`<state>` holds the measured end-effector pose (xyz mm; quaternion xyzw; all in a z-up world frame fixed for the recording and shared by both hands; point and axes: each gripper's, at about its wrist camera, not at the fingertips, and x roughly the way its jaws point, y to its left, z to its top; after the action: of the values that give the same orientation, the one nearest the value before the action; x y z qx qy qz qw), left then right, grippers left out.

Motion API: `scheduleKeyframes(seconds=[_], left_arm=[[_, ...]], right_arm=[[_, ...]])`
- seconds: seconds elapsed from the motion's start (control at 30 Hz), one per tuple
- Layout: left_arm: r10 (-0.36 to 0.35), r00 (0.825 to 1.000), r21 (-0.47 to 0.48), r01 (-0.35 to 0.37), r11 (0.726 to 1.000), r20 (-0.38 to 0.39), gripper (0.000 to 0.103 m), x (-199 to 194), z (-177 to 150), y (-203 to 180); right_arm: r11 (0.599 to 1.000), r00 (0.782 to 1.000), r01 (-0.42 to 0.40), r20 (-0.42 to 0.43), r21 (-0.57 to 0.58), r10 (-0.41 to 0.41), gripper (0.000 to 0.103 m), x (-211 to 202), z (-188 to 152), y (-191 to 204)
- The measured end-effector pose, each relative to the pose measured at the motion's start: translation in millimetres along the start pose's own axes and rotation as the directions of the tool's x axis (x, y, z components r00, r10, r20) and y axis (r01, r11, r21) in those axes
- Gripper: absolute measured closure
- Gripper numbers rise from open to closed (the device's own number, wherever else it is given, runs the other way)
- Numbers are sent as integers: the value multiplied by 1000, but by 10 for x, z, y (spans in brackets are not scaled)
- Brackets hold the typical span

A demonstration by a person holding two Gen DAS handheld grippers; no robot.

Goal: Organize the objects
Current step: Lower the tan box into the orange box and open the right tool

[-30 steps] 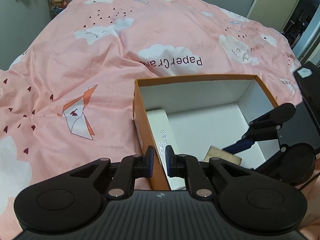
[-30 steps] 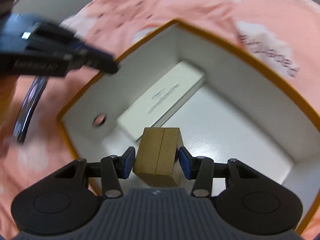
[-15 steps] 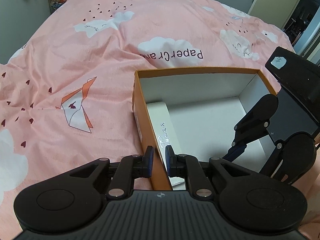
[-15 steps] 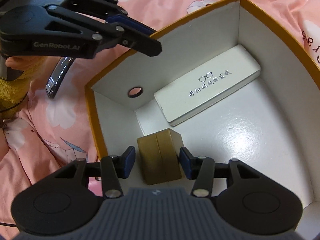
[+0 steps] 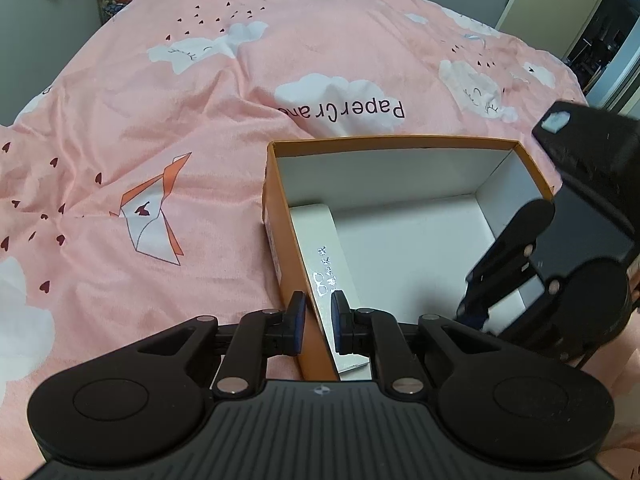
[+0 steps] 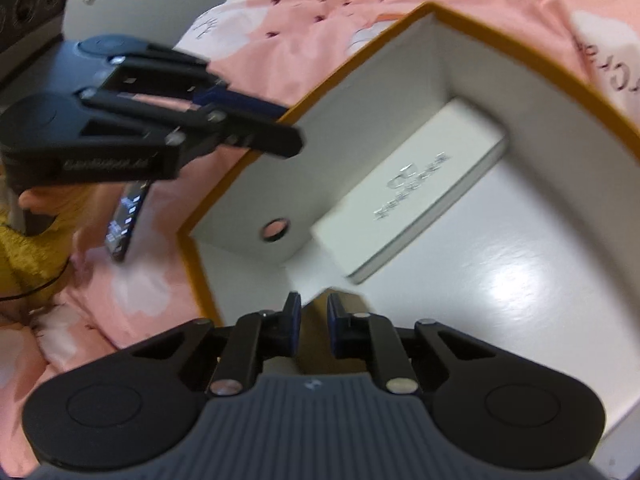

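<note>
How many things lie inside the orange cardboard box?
2: a long white case along one wall; a small brown box, mostly hidden behind the right gripper. Others may be hidden.

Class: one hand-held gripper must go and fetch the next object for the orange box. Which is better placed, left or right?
Probably the right hand-held gripper: it looks free above the orange box, while the left hand-held gripper straddles the box's wall, steadying it.

Bed with pink cloud-print duvet [image 5: 248, 92], open orange box [image 5: 280, 216] on it, black phone [image 6: 126, 220] beside
</note>
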<state>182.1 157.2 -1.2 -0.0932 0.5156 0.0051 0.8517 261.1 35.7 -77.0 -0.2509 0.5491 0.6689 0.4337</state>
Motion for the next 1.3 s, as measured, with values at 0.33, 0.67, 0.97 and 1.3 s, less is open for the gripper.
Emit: scheduleKeyframes(seconds=[0.33,0.67,0.97,1.3], left_arm=[[-33,998,85,38,996,-59,87,-100,68,-28],[-34,962,68,55,996,-271,86,102,137,-63],[-27,957,75,51,996,-289,92,95,153,-44],[-46,956,64,67,996,-291,92,101,142,-10]], right_arm=[[951,951,301,54,72,-305,86,-334,-147,-43],[930,927,369,-73,11,-367,87,37,-363,24],[948,947,317,-47,-6,-317,92,159,-193,115],[965,965,264,-9,3,-264,95,280,-18,231]])
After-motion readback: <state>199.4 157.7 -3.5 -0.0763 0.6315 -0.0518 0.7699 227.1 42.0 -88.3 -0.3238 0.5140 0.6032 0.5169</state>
